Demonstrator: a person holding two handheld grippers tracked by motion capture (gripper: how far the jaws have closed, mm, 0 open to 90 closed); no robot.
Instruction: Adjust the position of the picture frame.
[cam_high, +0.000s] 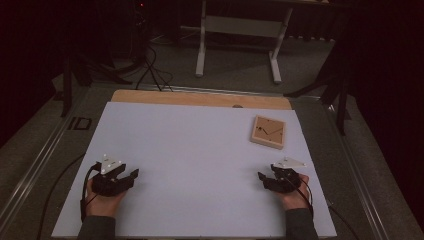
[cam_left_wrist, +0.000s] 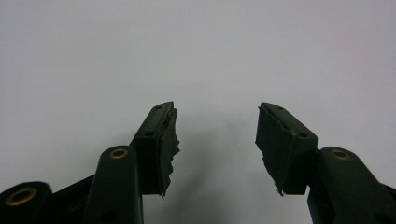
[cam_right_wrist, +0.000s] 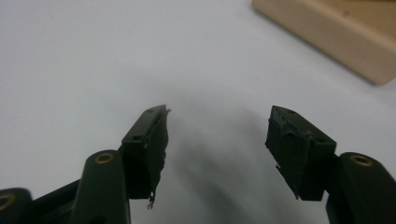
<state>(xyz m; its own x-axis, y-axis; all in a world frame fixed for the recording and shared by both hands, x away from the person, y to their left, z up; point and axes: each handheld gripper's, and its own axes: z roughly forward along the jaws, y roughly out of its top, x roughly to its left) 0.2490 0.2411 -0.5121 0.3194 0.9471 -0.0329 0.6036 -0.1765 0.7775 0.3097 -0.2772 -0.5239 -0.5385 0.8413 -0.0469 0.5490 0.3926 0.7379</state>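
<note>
At the far right of the table (cam_high: 150, 150) lies a flat wooden clock (cam_high: 268, 131), well apart from both grippers. It looks stiff and light; its thin hands seem fragile, so grip the edges. The left gripper (cam_high: 131, 176) and right gripper (cam_high: 263, 177) stand wide, empty.

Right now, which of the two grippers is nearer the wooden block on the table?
The right gripper: the wooden block lies just beyond it on the table's right side, while the left gripper sits far across the white sheet.

wooden block (cam_right_wrist: 336, 37) cut off, top edge
</note>
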